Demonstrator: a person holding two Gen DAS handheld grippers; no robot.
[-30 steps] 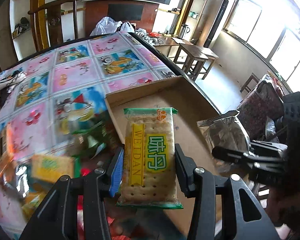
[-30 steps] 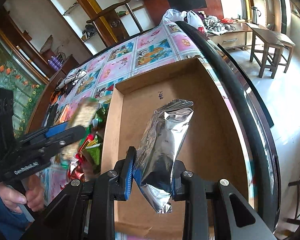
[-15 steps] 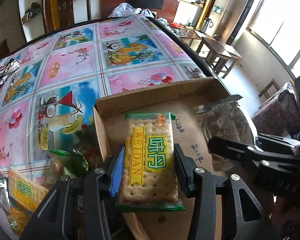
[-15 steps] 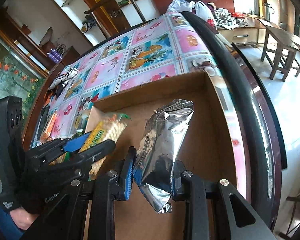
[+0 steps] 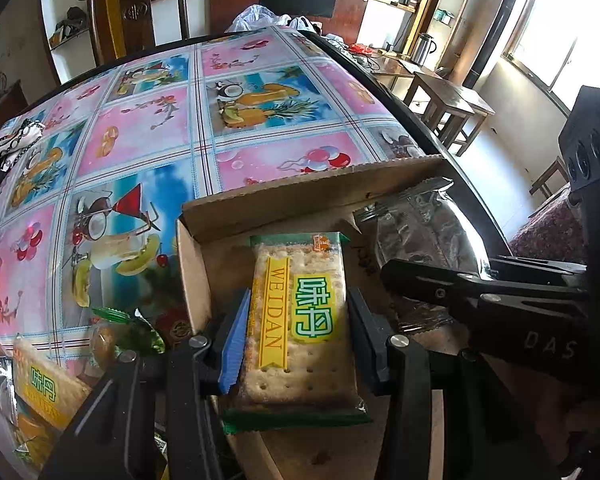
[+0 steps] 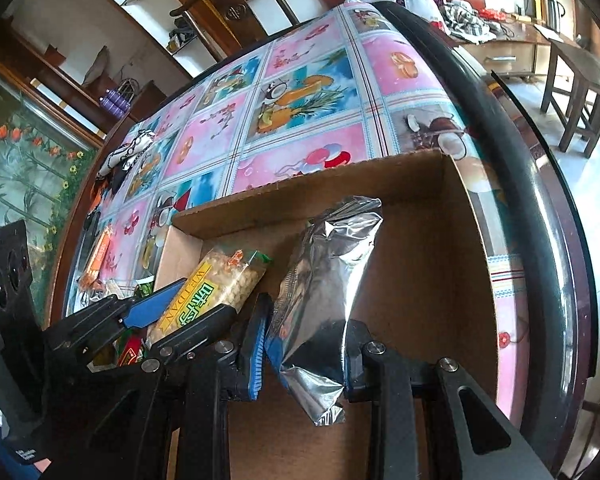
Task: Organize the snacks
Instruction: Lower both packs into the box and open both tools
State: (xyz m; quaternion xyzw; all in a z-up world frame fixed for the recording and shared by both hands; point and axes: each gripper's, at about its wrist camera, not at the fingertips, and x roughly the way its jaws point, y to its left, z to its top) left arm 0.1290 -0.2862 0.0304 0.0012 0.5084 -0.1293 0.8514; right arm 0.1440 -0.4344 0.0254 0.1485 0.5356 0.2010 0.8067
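**Now both grippers hold a snack over the cardboard box**

The left gripper (image 5: 298, 332) is clamped on a cracker pack (image 5: 300, 320) with a green edge and a yellow "WEIDAN" band, its pads pressing the pack's long sides. The pack hangs over the near-left corner of the open cardboard box (image 5: 312, 192), inside its walls. The right gripper (image 6: 304, 344) grips a silver foil packet (image 6: 324, 300) low on its body, the packet standing tilted above the box floor, just right of the cracker pack. The box sits on a table covered by a fruit-print cloth (image 5: 148, 128), close to the table's dark rim. Left of the box, more loose snacks (image 5: 44, 392) lie on the cloth, among them a second cracker pack.
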